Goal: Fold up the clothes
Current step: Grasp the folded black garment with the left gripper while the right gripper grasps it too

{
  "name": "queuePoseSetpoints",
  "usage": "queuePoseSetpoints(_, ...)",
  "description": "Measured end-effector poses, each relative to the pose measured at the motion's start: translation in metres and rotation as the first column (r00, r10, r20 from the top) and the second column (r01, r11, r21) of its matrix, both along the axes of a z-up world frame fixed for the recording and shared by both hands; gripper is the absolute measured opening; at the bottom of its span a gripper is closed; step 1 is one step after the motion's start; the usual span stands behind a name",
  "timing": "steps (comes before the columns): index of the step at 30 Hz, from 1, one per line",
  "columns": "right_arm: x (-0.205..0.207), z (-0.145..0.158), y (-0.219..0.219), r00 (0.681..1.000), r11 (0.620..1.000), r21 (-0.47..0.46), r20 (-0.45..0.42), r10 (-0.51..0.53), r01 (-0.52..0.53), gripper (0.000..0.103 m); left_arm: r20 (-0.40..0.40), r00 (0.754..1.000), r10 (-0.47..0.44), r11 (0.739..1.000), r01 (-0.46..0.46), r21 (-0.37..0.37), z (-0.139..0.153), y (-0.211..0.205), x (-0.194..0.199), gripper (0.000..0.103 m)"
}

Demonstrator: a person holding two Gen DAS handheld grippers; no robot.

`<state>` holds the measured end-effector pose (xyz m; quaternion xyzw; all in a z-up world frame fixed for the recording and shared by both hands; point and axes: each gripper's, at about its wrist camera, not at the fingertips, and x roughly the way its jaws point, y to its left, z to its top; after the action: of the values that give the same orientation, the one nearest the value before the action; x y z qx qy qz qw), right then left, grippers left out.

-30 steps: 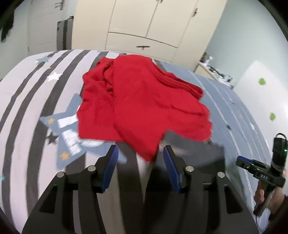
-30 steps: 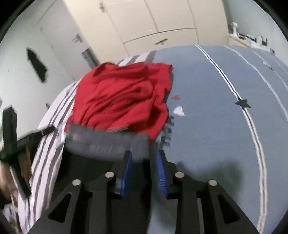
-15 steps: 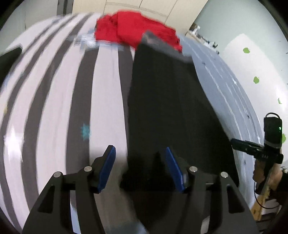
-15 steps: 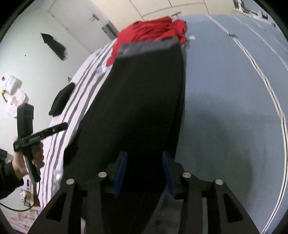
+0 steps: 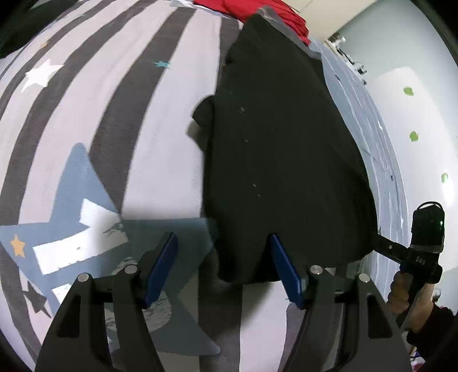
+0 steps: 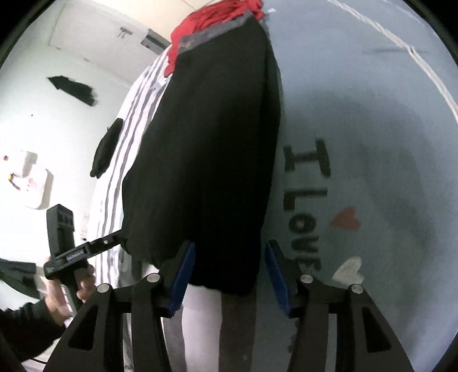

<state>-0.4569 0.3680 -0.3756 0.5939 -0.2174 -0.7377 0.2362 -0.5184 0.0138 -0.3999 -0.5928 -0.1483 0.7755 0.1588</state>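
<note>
From the left wrist, the left gripper (image 5: pixel 223 266) is standing with its blue pads (image 5: pixel 161 267) spread and the jaws opening; the near hem of the black garment (image 5: pixel 286 148) is lying between them, closer to the right pad, with neither pad pressing on it. The garment is stretching away as a long, matte, dark panel over the striped bedcover (image 5: pixel 86 114), its folds nearly impossible to read in the blackness. A grey waistband and a red garment (image 5: pixel 252 8) are peeking out at its far end, mostly cut off by the frame edge. At the right rim, the right gripper (image 5: pixel 380 244) is showing only partly, its tips hidden behind the cloth, with a hand (image 5: pixel 400 292) gripping its handle.

From the right wrist, the right gripper (image 6: pixel 229 271) is likewise opening, pads apart, the garment's (image 6: pixel 211 143) lower edge lying loose between them. The soft blue cover (image 6: pixel 372 128) is carrying blurred printed letters and hearts. The left gripper (image 6: pixel 114 237) is reaching under the cloth's corner, its tips concealed.
</note>
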Motion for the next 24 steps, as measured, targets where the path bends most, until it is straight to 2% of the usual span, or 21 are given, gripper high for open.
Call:
queuePoseSetpoints(2, 0.003, -0.011, 0.0, 0.999, 0.999, -0.029, 0.032, -0.018, 0.019, 0.047, -0.019, 0.999, -0.032, 0.999, 0.031, -0.026, -0.003, 0.008, 0.002, 0.065)
queuePoseSetpoints(7, 0.007, -0.024, -0.005, 1.0, 0.999, -0.039, 0.02, -0.024, 0.025, 0.046, -0.035, 0.998, -0.053, 0.998, 0.051, -0.032, -0.002, 0.023, 0.004, 0.062)
queuePoseSetpoints(8, 0.007, -0.024, -0.007, 1.0, 0.999, -0.036, 0.01, -0.013, 0.014, 0.043, -0.039, 0.997, -0.068, 0.997, 0.067, -0.031, -0.001, 0.028, 0.002, 0.05)
queuePoseSetpoints(9, 0.008, -0.024, -0.009, 1.0, 0.999, -0.033, 0.001, -0.003, 0.003, 0.033, -0.042, 0.996, -0.082, 0.997, 0.082, -0.016, 0.001, 0.032, 0.002, 0.036)
queuePoseSetpoints(10, 0.008, -0.024, -0.012, 1.0, 1.0, -0.03, -0.009, 0.008, -0.008, 0.022, -0.049, 0.994, -0.093, 0.996, 0.092, -0.012, 0.002, 0.037, 0.001, 0.031)
queuePoseSetpoints(12, 0.007, -0.024, -0.014, 0.999, 0.999, -0.034, -0.027, 0.024, -0.025, 0.014, -0.062, 0.994, -0.09, 0.996, 0.089, -0.017, 0.003, 0.039, 0.002, 0.015)
queuePoseSetpoints(15, 0.007, -0.022, -0.009, 0.999, 0.998, -0.053, -0.037, 0.023, -0.025, 0.011, -0.074, 0.995, -0.065, 0.998, 0.066, 0.009, 0.009, 0.035, 0.003, 0.007)
queuePoseSetpoints(20, 0.019, 0.001, 0.004, 0.996, 0.996, -0.088, -0.087, 0.025, -0.032, 0.01, -0.105, 0.992, -0.068, 0.997, 0.072, 0.036, 0.031, 0.03, 0.014, 0.006)
queuePoseSetpoints(24, 0.035, 0.022, 0.009, 0.994, 0.994, -0.099, -0.105, 0.029, -0.039, 0.009, -0.093, 0.991, -0.093, 0.995, 0.097, 0.036, 0.046, 0.03, 0.038, 0.005)
